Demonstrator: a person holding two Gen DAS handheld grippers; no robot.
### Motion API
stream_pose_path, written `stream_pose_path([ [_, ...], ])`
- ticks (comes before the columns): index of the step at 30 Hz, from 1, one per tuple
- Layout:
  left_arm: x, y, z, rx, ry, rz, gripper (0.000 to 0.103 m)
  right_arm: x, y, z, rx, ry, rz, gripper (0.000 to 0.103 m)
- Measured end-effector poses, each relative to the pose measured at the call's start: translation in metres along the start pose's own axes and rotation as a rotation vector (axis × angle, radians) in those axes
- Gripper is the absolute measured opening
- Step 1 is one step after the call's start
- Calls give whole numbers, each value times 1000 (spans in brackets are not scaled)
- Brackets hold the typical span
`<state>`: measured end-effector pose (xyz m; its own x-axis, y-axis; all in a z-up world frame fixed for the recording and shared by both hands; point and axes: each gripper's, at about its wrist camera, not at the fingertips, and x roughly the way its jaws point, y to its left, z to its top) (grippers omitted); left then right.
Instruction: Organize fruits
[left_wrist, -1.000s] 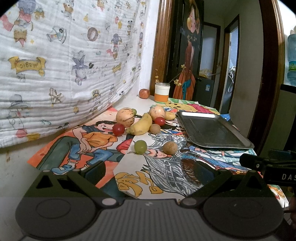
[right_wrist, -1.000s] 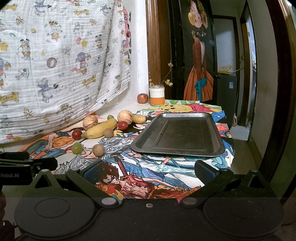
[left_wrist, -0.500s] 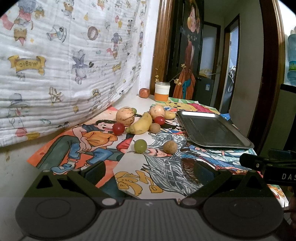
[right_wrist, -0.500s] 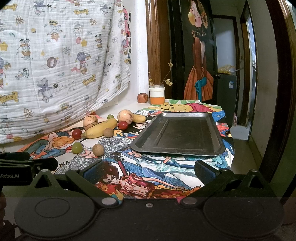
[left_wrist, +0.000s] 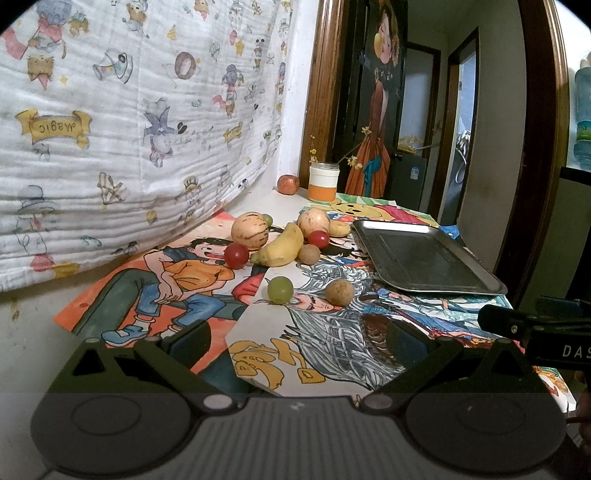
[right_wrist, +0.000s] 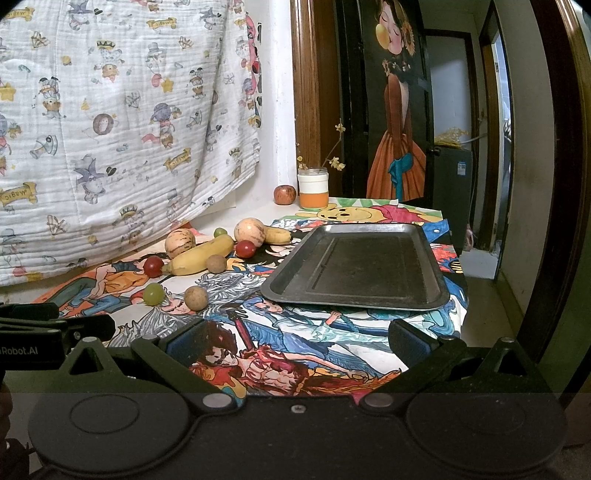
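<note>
Fruit lies loose on the cartoon-print tablecloth: a banana (left_wrist: 281, 245) (right_wrist: 201, 255), two striped round melons (left_wrist: 250, 229) (left_wrist: 313, 222), red tomatoes (left_wrist: 236, 255) (left_wrist: 318, 239), a green grape (left_wrist: 280, 290) (right_wrist: 153, 294) and brown round fruits (left_wrist: 339, 292) (right_wrist: 196, 297). An empty dark metal tray (left_wrist: 424, 258) (right_wrist: 358, 266) sits to their right. My left gripper (left_wrist: 295, 341) is open, short of the grape. My right gripper (right_wrist: 295, 341) is open, near the tray's front edge. Each holds nothing.
An apple (right_wrist: 284, 194) and an orange-and-white jar (right_wrist: 313, 188) stand at the table's far end. A printed sheet (right_wrist: 110, 110) hangs along the left wall. A doorway (right_wrist: 495, 147) opens to the right, past the table edge. The other gripper's body (left_wrist: 543, 326) shows at right.
</note>
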<state>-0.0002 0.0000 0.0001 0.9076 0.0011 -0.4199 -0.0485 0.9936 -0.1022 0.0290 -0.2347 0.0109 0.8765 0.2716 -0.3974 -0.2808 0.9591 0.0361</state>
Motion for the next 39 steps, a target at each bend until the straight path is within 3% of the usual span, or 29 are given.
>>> stream_pose_path([
  [14,3,-1,-8,-2,6,-4,103,0,0,0,-1,0,0,103],
  [23,2,-2,-7,-14,31,-53,103,-6,3,1,-10,-16,-8,103],
  [26,3,1,-4,-18,51,-24,103,-10,4,2,-15,-20,-10,103],
  [32,4,28,16,-108,74,-4,103,-17,3,7,-22,-18,0,103],
  [39,4,47,61,-44,69,-37,103,-27,0,57,-109,15,153,103],
])
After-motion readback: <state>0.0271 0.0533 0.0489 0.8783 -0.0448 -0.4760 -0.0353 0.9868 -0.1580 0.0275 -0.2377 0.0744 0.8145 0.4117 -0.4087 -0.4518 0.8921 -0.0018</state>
